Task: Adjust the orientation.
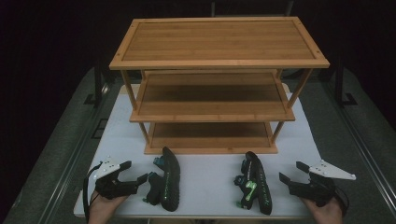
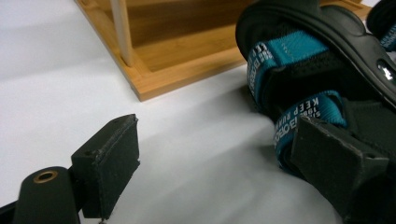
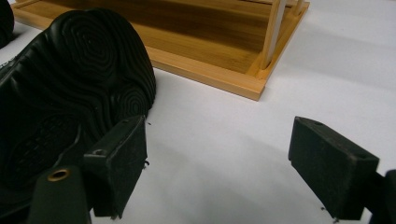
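Note:
Two black sandals lie on their sides on the white table (image 1: 210,186), in front of a bamboo three-tier shelf (image 1: 212,93). The left sandal (image 1: 169,179) has teal straps (image 2: 289,60). The right sandal (image 1: 257,183) has green trim and turns its ridged sole (image 3: 70,88) toward my right gripper. My left gripper (image 1: 134,171) is open just left of the teal sandal, one jaw close beside its straps; whether it touches them is unclear. My right gripper (image 1: 292,171) is open just right of the other sandal. Bare table lies between the jaws of the left gripper (image 2: 215,140) and of the right gripper (image 3: 219,144).
All three shelf tiers are bare, and the shelf's bottom frame (image 2: 177,74) rests on the table just beyond the sandals. Its base corner (image 3: 254,88) lies ahead of the right gripper. Grey carpet (image 1: 56,140) surrounds the table.

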Available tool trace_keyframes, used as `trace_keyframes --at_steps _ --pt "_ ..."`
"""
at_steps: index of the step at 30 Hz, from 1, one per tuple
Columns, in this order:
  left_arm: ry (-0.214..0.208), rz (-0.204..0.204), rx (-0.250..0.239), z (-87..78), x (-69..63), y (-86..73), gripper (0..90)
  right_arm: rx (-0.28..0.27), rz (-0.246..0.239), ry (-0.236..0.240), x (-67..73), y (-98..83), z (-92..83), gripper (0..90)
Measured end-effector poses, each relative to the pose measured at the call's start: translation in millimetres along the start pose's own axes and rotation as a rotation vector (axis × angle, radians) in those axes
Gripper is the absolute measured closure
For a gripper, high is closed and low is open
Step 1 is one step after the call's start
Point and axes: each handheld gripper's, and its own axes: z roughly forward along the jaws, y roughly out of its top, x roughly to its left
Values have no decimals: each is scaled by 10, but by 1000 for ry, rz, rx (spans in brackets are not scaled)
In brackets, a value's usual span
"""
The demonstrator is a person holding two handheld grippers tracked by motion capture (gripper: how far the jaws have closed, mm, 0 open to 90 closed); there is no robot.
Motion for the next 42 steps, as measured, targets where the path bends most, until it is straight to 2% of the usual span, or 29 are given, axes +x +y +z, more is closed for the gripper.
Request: trace_keyframes --at_steps 3,4,5,10,16,20,24,27,28,32,33,34,35,36,37,39,40,42 --pt "1 4 4 1 -9 -9 147 -1 -4 0 3 3 0 189" --pt "-18 10 6 -5 -14 -15 170 -4 -9 2 6 5 0 188" --pt "-18 10 6 -5 -14 -15 194 -4 -9 2 6 5 0 188" --pt "-27 25 -7 -2 -57 -3 196 -3 -11 4 14 5 -4 190" --pt "-66 37 -21 4 -99 9 198 0 -14 7 18 5 2 190" --pt "-66 50 -35 -1 -128 25 198 0 -17 8 22 7 3 190" --pt "-75 41 -49 1 -148 35 198 0 -16 7 23 7 2 190" --pt "-91 44 -68 8 -184 55 197 1 -17 5 23 7 3 190" --pt "-110 50 -75 32 -222 79 194 3 -17 6 25 7 5 190" --pt "-123 68 -79 70 -292 114 191 3 -20 5 29 10 6 191" --pt "-124 83 -64 95 -323 129 192 2 -19 4 30 12 3 191" --pt "-130 119 -31 180 -407 141 191 0 -18 2 29 11 -2 190" --pt "-130 119 -31 180 -407 141 180 0 -18 2 29 11 -2 190" --pt "-160 85 -64 221 -441 176 183 0 -17 0 28 11 -5 191" --pt "-160 85 -64 221 -441 176 220 0 -17 0 28 11 -5 191" --pt "-100 128 -26 302 -509 218 219 -1 -14 1 27 12 -6 191" --pt "-122 137 12 395 -558 225 214 -1 -15 1 28 12 -7 191" --pt "-139 154 17 439 -623 226 213 -3 -16 1 35 13 -13 191"
